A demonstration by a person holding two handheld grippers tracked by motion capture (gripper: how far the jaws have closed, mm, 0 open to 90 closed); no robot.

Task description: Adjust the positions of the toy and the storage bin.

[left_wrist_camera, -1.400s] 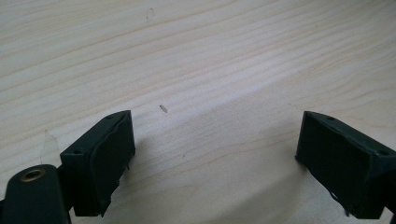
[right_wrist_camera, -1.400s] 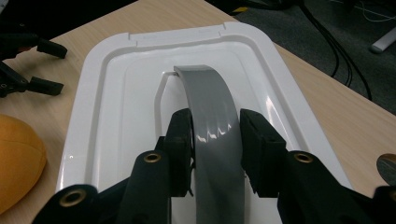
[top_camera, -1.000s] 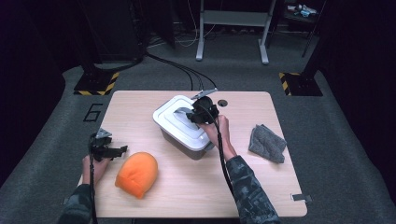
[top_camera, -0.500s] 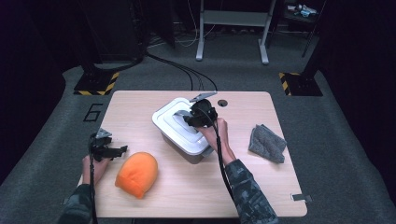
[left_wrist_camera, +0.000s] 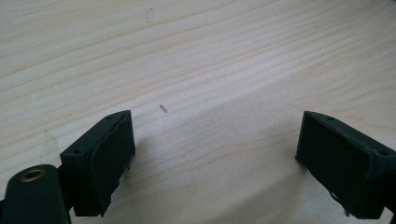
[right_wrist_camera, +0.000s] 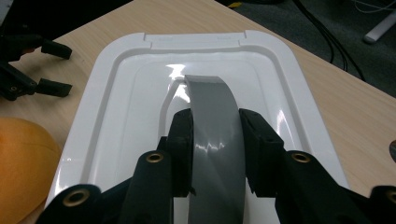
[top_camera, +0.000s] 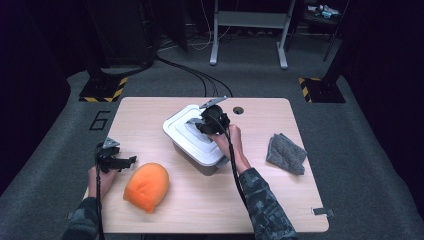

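Note:
A grey box with a white lid [top_camera: 185,131] stands mid-table. My right gripper [top_camera: 202,125] is over the lid, shut on the lid's grey arched handle [right_wrist_camera: 211,116], which runs up between its two fingers [right_wrist_camera: 181,140] in the right gripper view. An orange soft pouch [top_camera: 146,186] lies at the front left; its edge [right_wrist_camera: 21,161] appears in the right gripper view. My left gripper [top_camera: 125,161] rests low on the table just left of the pouch, open, with bare wood [left_wrist_camera: 210,140] between its jaws.
A crumpled grey cloth [top_camera: 286,153] lies on the right side of the table. A dark round hole [top_camera: 238,110] sits in the tabletop behind the box. Cables and a metal stand [top_camera: 250,30] are on the floor beyond the far edge.
The right gripper has shifted slightly left on the lid, still closed on the handle. The left gripper and the pouch have not moved.

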